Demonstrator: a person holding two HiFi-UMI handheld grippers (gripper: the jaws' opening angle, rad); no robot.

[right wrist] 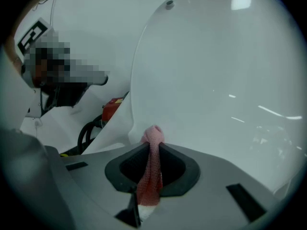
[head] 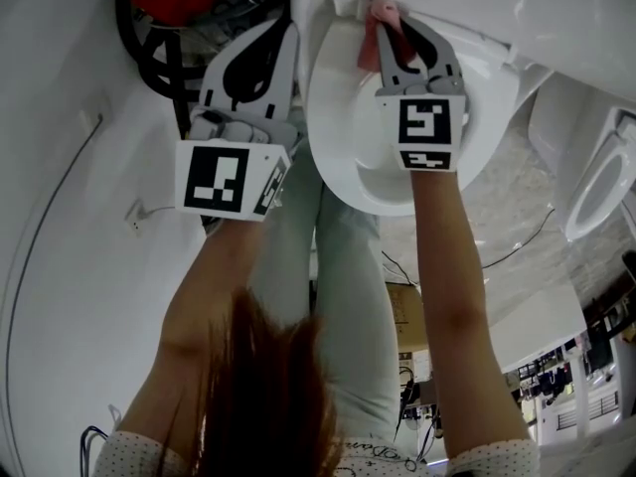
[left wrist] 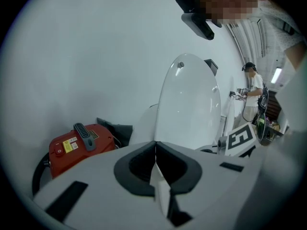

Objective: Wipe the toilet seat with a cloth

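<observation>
1. Head view shows the white toilet (head: 343, 142) filling the middle. Both gripper views show a tall oval panel (right wrist: 216, 80) standing upright in front of them. I cannot tell whether it is the seat or the lid.
2. A second toilet (head: 596, 187) stands well apart at the right edge and plays no part in the task.
3. A red machine case (left wrist: 79, 145) with a black handle sits by the wall on the left side, with a dark hose looping beside it.
4. The left gripper (left wrist: 155, 151) hangs just beside the toilet. Its jaws are pressed together with nothing between them, so it is idle.
5. The right gripper (head: 391, 25) reaches over the toilet, its jaws clamped tight on the cloth.
6. The pink cloth (right wrist: 153, 137) is bunched into a narrow strip. A small tuft pokes past the jaw tips toward the oval panel, and whether it touches the panel is not clear.
7. A small bumper (right wrist: 169, 4) sits near the top of the panel.
8. Progress, as a judgement: the cloth is gripped and brought up to the toilet, so pickup and approach are done. The white surfaces show no streak or damp track, so the wiping looks barely begun, with most of the seat left.
</observation>
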